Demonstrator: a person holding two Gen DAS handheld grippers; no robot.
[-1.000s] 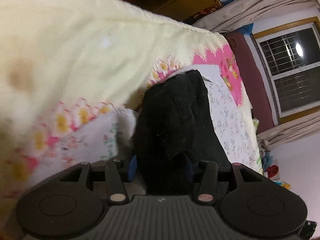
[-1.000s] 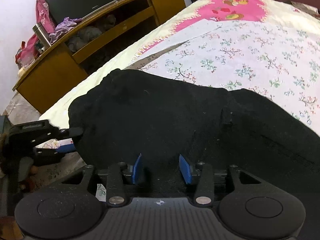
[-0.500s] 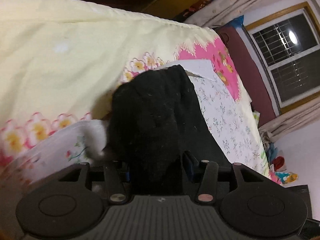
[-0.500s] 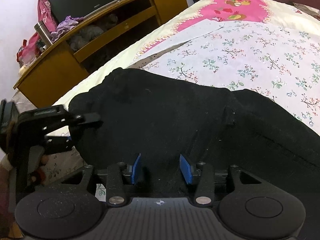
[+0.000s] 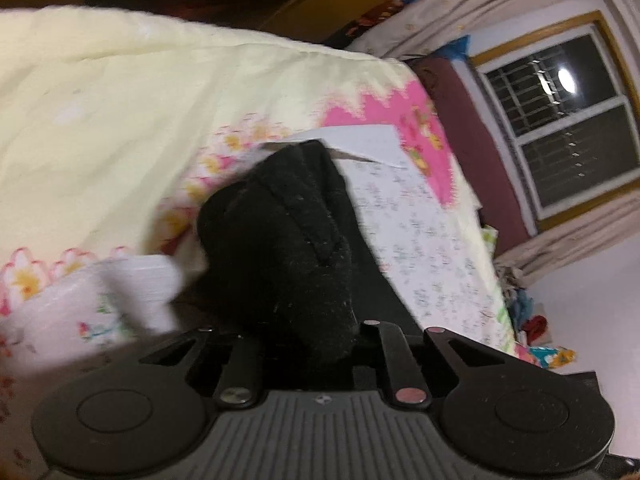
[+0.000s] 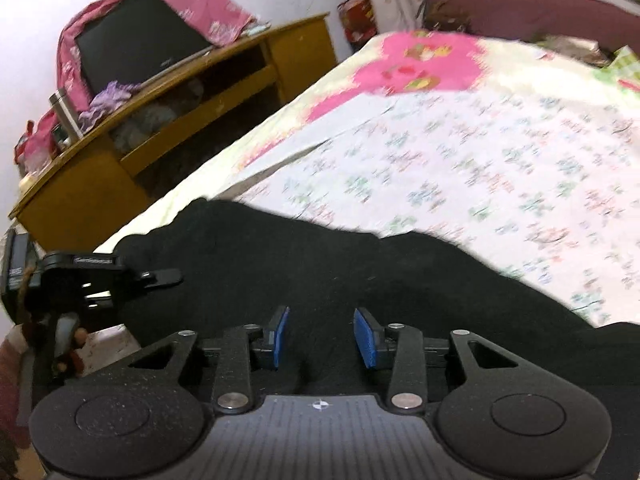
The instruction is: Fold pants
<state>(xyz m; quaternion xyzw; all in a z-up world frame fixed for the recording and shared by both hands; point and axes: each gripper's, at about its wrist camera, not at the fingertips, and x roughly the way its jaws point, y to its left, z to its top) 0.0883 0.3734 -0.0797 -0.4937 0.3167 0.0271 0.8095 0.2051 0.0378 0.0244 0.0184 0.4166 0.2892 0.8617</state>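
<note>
Black pants (image 6: 360,280) lie on the bed (image 6: 500,160), bunched between both tools' jaws. Left gripper (image 5: 308,340) jaws closing on a thick fold, pads hidden by cloth, likely pinching one end to lift it over. Right gripper (image 6: 322,338) jaws also closing, blue pads astride cloth, contact unclear. Bed edge just left of left jaws; open sheet ahead of right jaws for laying the fold.

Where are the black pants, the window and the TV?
black pants (image 5: 288,264): left wrist view, bunched fabric above the gripper.
window (image 5: 560,120): left wrist view, middle of the barred panes.
TV (image 6: 140,40): right wrist view, dark screen on the wooden stand.
</note>
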